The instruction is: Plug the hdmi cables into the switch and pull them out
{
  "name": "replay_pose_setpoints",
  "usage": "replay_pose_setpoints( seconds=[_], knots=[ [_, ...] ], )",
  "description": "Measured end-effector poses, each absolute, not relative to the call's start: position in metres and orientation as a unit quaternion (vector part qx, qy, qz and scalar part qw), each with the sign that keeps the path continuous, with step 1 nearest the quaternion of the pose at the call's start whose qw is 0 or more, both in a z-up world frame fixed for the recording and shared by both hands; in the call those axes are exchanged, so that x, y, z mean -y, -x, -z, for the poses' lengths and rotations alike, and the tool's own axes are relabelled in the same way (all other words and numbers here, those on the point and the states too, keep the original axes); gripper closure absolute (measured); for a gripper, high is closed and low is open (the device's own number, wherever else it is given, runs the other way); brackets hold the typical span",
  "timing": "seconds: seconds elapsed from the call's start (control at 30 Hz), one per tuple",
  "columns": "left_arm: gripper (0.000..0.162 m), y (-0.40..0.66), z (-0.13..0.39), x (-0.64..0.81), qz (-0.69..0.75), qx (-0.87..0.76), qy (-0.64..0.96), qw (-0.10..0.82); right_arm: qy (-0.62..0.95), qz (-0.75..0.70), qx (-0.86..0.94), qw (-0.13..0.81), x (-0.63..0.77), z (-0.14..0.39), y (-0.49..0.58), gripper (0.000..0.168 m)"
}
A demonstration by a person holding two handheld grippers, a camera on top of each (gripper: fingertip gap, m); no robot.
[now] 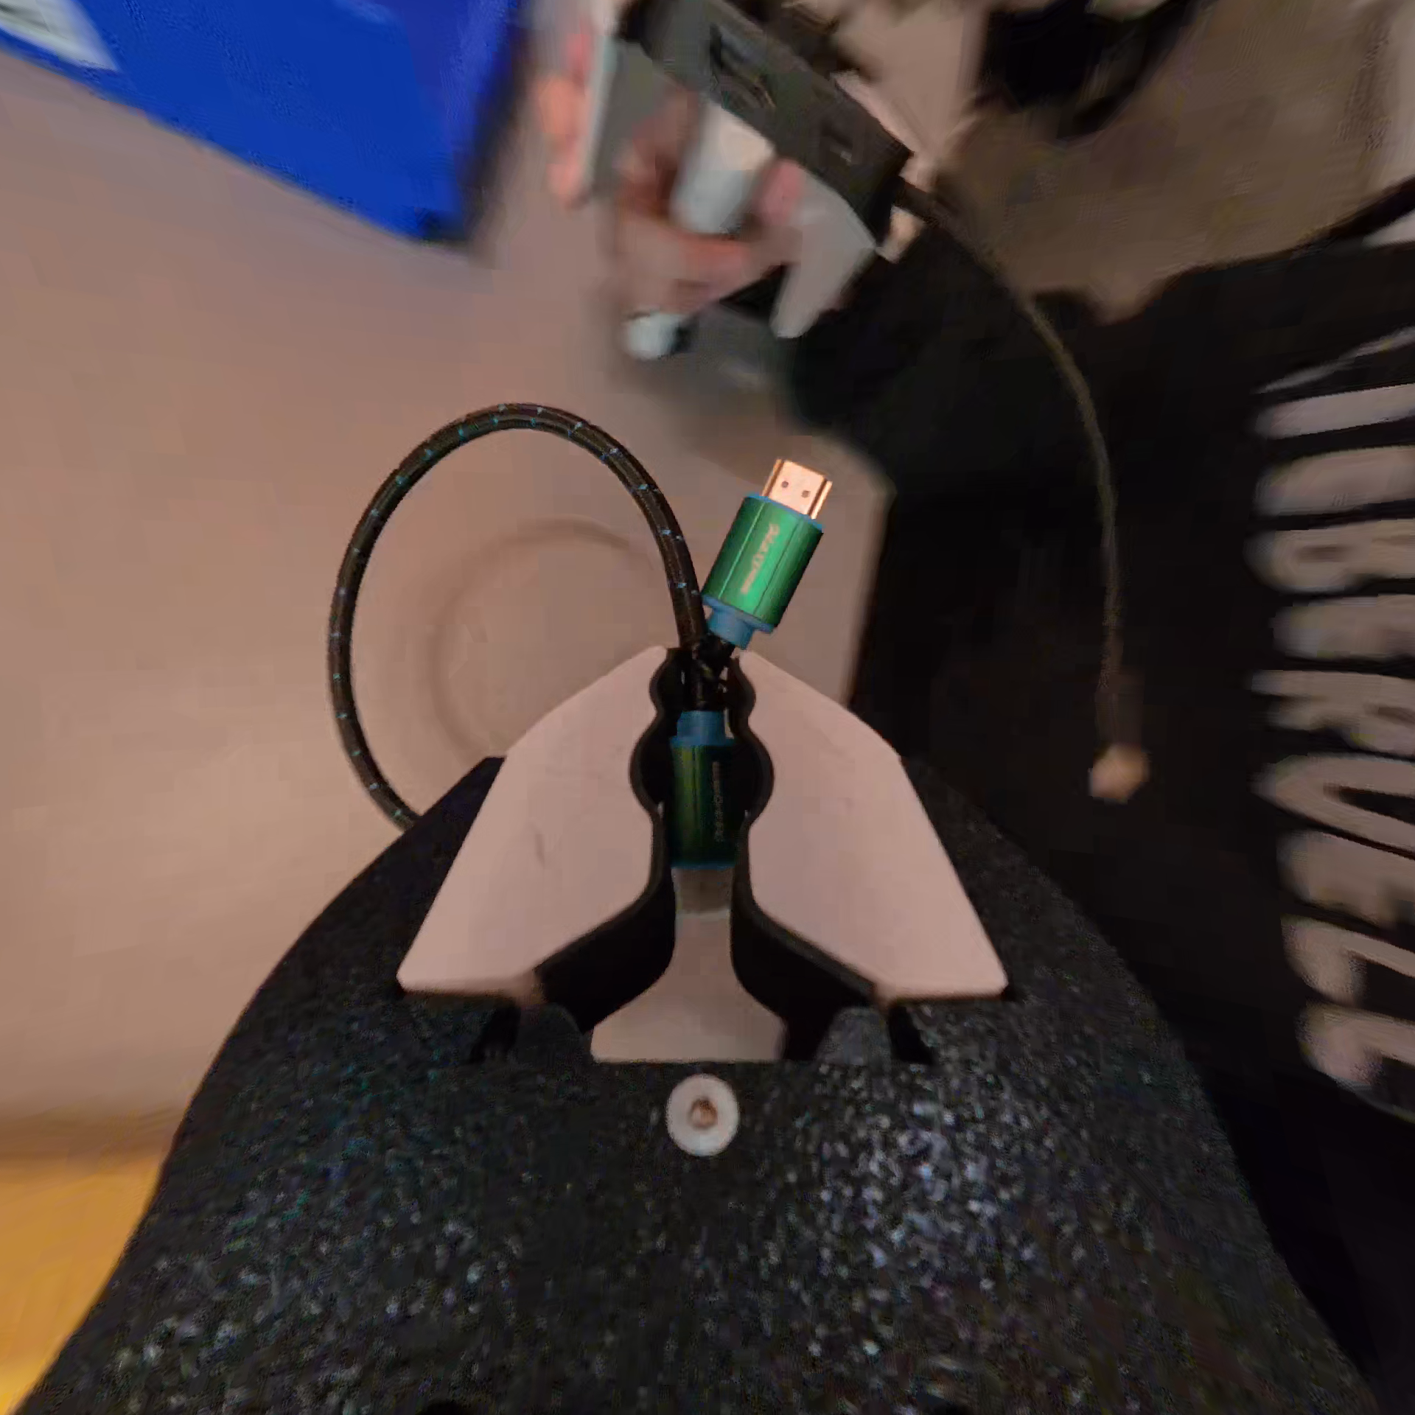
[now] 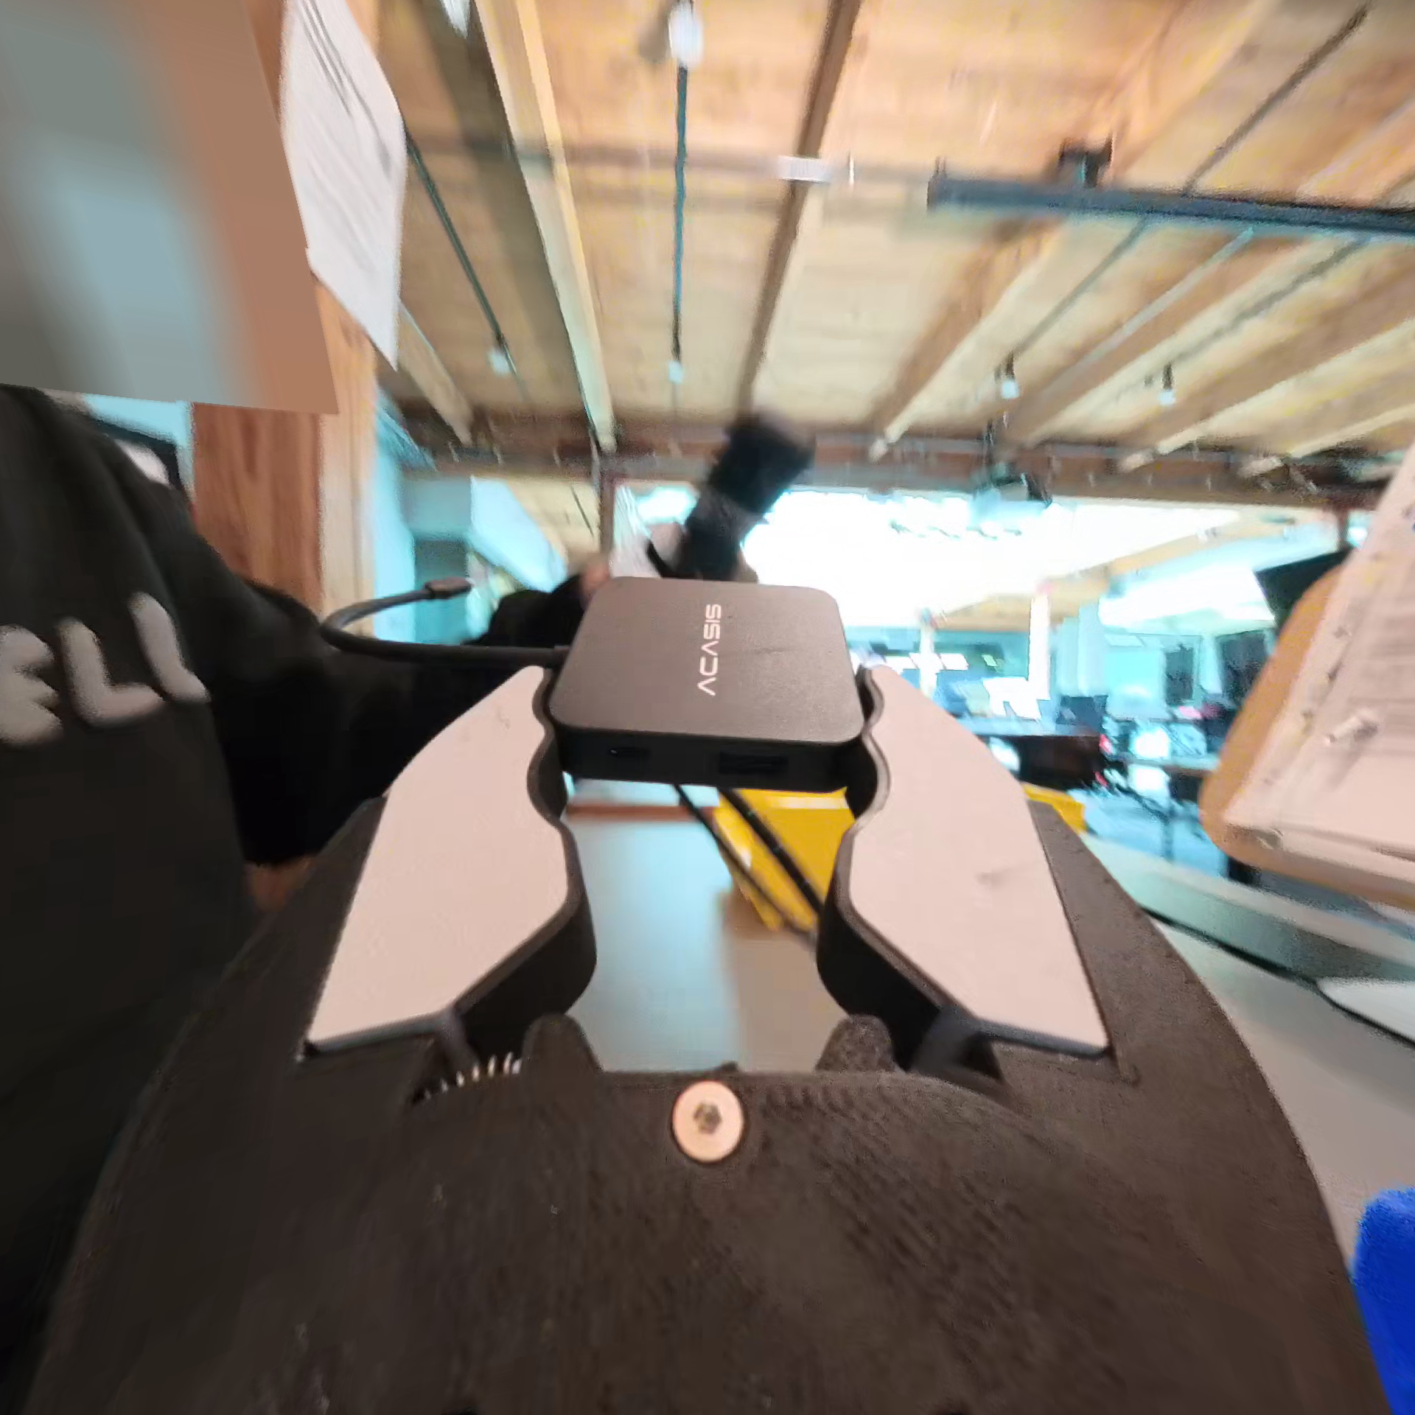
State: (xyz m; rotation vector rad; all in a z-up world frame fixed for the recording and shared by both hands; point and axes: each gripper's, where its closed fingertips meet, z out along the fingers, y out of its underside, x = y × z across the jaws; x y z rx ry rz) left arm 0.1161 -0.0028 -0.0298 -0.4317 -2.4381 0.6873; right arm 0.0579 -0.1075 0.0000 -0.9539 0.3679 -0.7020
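My left gripper is shut on a short braided HDMI cable. One green connector sits clamped between the fingers. The cable loops up and left, and its other green connector with a gold tip points up and right, free in the air. My right gripper is shut on the black switch, holding it by its sides, raised in the air, with its ports facing the camera. The switch also shows blurred at the top of the left wrist view, with its own thin cable hanging down.
A pale table lies below the left gripper, with a blue box at its far left. A person in a black printed shirt is close on the right. A yellow bin and a clipboard with papers are near the right gripper.
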Motion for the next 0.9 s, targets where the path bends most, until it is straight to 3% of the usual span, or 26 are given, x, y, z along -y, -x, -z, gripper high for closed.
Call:
replay_pose_setpoints(
  seconds=[0.13, 0.27, 0.3, 0.43, 0.5, 0.77, 0.9],
  knots=[
    [0.151, -0.099, 0.035, -0.022, -0.191, 0.821, 0.141, 0.519, 0.414, 0.322, -0.158, 0.837, 0.114, -0.010, -0.050, 0.095],
    [0.150, -0.124, 0.070, 0.006, -0.184, 0.813, 0.031, 0.552, 0.453, 0.336, -0.167, 0.809, 0.103, 0.000, -0.059, 0.095],
    [0.150, -0.136, 0.074, 0.020, -0.213, 0.824, 0.010, 0.525, 0.460, 0.338, -0.171, 0.803, 0.103, 0.003, -0.062, 0.095],
    [0.147, -0.220, 0.122, 0.052, -0.259, 0.938, -0.011, 0.230, 0.472, 0.339, -0.187, 0.792, 0.102, 0.008, -0.068, 0.095],
    [0.148, -0.239, 0.136, 0.058, -0.257, 0.956, 0.020, 0.142, 0.484, 0.340, -0.189, 0.784, 0.099, 0.011, -0.070, 0.095],
    [0.149, -0.252, 0.191, 0.070, -0.211, 0.961, 0.168, -0.069, 0.516, 0.340, -0.195, 0.762, 0.090, 0.021, -0.077, 0.095],
    [0.148, -0.252, 0.195, 0.076, -0.218, 0.966, 0.124, -0.056, 0.530, 0.339, -0.197, 0.752, 0.086, 0.026, -0.079, 0.095]
  ],
)
